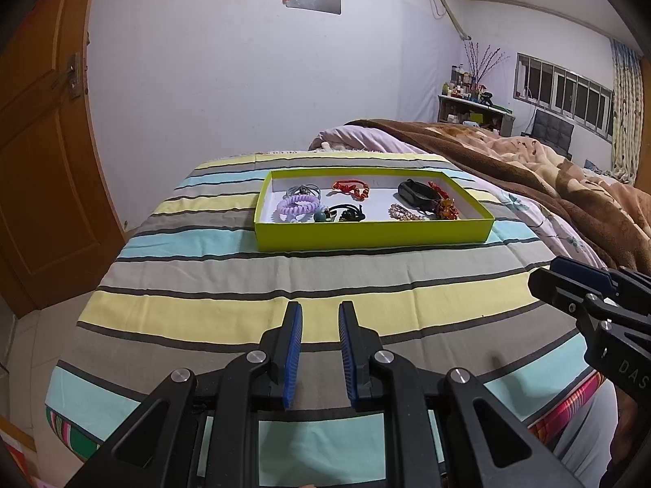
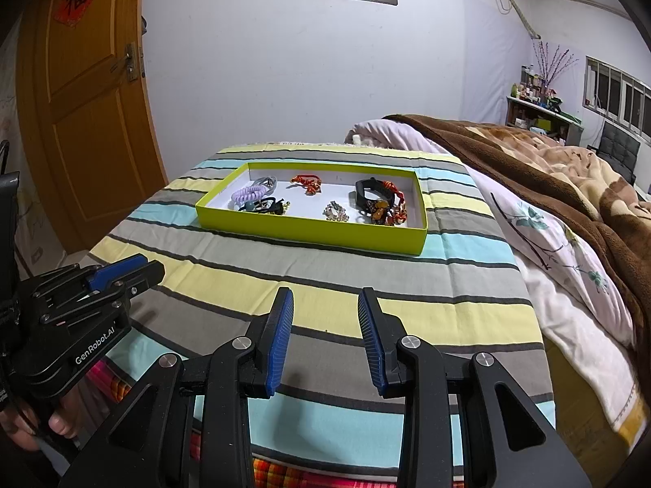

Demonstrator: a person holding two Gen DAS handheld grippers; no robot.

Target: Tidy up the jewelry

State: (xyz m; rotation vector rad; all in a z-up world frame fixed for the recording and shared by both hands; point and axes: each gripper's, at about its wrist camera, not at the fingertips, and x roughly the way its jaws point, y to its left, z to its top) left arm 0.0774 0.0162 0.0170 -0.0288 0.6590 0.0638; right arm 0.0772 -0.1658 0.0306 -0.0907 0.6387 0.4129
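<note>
Striped cloth (image 1: 228, 268) in yellow, grey and light blue covers the bed. On it, well ahead of both tools, lies a lime-green tray (image 1: 374, 236) with the jewelry (image 1: 350, 201) inside. The left tool (image 1: 320, 317) and the right tool (image 2: 325, 305) stand open, holding nothing. A wooden door (image 2: 93, 114) stands at left, by a white wall (image 1: 244, 81).

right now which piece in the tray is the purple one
The lilac spiral hair tie, at the green tray's left end beside the grey cord. The other pieces are red, black, teal, amber or pale beaded.
</note>
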